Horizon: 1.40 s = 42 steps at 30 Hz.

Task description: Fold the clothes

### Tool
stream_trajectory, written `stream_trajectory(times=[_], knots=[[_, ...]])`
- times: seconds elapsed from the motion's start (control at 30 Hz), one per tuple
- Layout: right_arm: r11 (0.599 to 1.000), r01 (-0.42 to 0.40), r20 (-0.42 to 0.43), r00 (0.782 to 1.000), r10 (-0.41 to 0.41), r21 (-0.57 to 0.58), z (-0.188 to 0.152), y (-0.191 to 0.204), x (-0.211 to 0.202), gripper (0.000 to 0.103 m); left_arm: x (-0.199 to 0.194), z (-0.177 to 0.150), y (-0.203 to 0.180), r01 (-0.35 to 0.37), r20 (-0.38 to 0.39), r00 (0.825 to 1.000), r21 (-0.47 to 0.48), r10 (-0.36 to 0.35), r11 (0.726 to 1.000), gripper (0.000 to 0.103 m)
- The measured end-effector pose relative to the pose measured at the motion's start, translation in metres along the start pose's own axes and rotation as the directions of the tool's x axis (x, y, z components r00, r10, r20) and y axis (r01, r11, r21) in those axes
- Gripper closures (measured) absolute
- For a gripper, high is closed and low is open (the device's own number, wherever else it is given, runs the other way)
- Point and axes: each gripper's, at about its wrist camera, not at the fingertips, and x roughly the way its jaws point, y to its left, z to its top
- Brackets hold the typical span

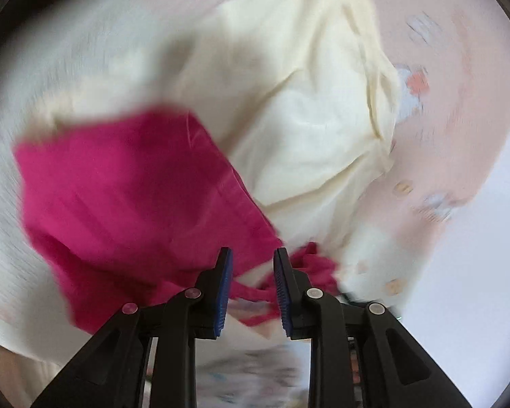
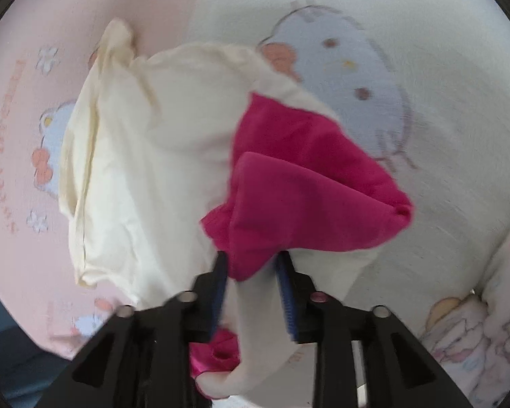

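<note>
A bright pink garment [image 1: 129,187] lies bunched on top of a cream garment [image 1: 306,119]; the left wrist view is blurred. My left gripper [image 1: 253,255] is at the pink garment's near edge, and a bunched strip of pink cloth spans from one blue pad to the other. In the right wrist view the pink garment [image 2: 306,187] is folded over the cream garment [image 2: 136,170]. A pink corner hangs down between the fingers of my right gripper [image 2: 251,258]. Those jaws stand apart and the cloth sits loose between them.
Everything rests on a pale pink sheet [image 2: 357,68] printed with cartoon figures. White ribbed fabric [image 1: 3,238] fills the left of the left wrist view. A pale cloth with buttons [image 1: 403,188] lies to the right. A printed cushion or blanket [image 2: 476,333] sits at lower right.
</note>
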Motion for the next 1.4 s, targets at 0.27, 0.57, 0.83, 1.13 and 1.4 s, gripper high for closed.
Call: stream_trajectory(times=[0.27, 0.57, 0.83, 1.13, 1.4], knots=[[0.937, 0.068, -0.042, 0.995, -0.088, -0.343, -0.002, 0.020, 0.003, 0.044, -0.012, -0.062, -0.076, -0.495, 0.311, 0.869, 0.520, 0.385, 0.696, 0.042], [0.690, 0.147, 0.039, 0.985, -0.169, -0.709, -0.031, 0.041, -0.032, 0.037, -0.003, -0.124, -0.067, -0.621, 0.447, 0.719, 0.757, 0.532, 0.203, 0.042], [0.181, 0.290, 0.258, 0.949, -0.182, -0.940, -0.084, 0.054, -0.063, 0.036, 0.011, -0.202, -0.048, -0.673, 0.702, 0.594, 0.701, 0.393, -0.236, 0.042], [-0.526, 0.460, 0.583, 0.808, -0.087, -0.716, -0.179, -0.014, -0.052, 0.036, 0.034, -0.257, 0.006, -0.736, 0.888, 0.401, 0.459, 0.226, -0.497, 0.042], [-0.769, 0.448, 0.709, 0.705, -0.010, -0.457, -0.195, -0.075, -0.022, 0.036, 0.053, -0.276, 0.028, -0.745, 0.916, 0.335, 0.401, 0.221, -0.533, 0.042]])
